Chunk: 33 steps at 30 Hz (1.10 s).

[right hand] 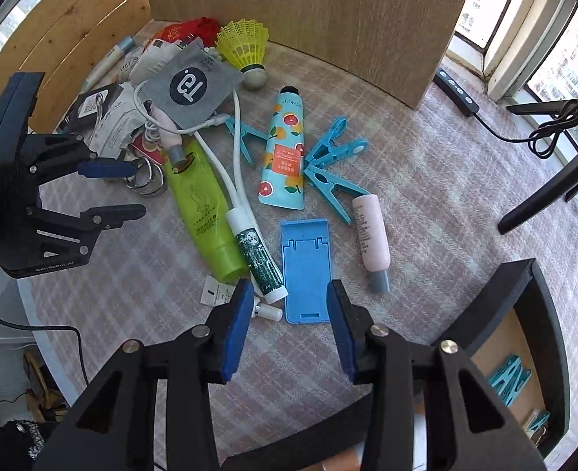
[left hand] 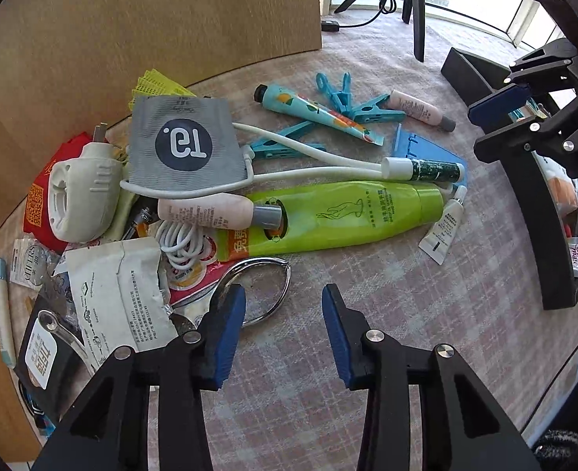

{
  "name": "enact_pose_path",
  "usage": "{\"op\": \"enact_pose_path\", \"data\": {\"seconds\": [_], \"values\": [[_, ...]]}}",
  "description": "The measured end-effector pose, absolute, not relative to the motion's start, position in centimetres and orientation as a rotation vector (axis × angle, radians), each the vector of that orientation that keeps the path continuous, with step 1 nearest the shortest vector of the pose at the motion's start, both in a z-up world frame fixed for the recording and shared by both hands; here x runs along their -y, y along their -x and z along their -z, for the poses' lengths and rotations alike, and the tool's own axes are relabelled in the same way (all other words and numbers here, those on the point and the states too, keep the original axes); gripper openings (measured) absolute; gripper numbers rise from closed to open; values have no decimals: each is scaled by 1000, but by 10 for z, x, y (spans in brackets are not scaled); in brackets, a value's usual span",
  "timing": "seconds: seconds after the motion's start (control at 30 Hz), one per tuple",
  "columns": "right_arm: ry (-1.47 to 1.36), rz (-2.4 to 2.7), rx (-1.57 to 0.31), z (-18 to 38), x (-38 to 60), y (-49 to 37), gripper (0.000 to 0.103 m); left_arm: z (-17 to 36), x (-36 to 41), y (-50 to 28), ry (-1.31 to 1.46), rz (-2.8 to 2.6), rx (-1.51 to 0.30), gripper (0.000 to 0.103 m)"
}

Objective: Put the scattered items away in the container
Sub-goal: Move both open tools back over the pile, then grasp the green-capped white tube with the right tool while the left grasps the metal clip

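Left wrist view: left gripper (left hand: 284,306), jaws partly apart and empty, hangs over checked cloth (left hand: 367,294) beside a metal ring (left hand: 257,290); green bottle (left hand: 347,212) lies beyond.

Right wrist view: right gripper (right hand: 289,306), likewise empty, straddles a blue stand (right hand: 306,267). Black container (right hand: 540,314) holds blue clips (right hand: 510,378).

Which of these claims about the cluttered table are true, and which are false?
1. The yellow shuttlecock lies next to the wooden board. True.
2. The green bottle stands upright. False: it lies flat on the cloth.
3. The right gripper is clamped on the blue stand. False: its fingers are apart and hold nothing, and the stand lies on the cloth beyond their tips.
4. Blue clothespins already lie inside the black container. True.
5. The pink bottle is inside the container. False: it lies on the cloth beside the blue stand.
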State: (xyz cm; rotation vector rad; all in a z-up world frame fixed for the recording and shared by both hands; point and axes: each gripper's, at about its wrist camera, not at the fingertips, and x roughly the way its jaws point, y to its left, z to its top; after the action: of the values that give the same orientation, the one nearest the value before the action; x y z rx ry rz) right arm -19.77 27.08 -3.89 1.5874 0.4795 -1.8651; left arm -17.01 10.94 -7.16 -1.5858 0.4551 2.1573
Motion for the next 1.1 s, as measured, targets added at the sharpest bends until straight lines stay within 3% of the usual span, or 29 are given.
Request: {"op": "enact_pose_path", "data": {"seconds": [0.23, 0.43, 0.5, 0.63, 0.7, 1.1], "values": [[-1600, 1816, -499, 56, -254, 206, 33, 88, -121, 178, 1612, -2095, -519, 32], [-1615, 1780, -489, 67, -245, 210, 33, 87, -124, 181, 1610, -2067, -493, 21], [-1619, 1772, -483, 69, -242, 210, 33, 87, -123, 180, 1611, -2071, -481, 11], [-1640, 1757, -453, 73, -240, 211, 28, 87, -122, 178, 1611, -2086, -462, 10], [-1654, 1748, -430, 74, -241, 210, 18, 86, -122, 176, 1611, -2095, -453, 9], [-1640, 1804, -276, 49, -270, 205, 15, 50, -106, 152, 1559, -2165, -209, 4]]}}
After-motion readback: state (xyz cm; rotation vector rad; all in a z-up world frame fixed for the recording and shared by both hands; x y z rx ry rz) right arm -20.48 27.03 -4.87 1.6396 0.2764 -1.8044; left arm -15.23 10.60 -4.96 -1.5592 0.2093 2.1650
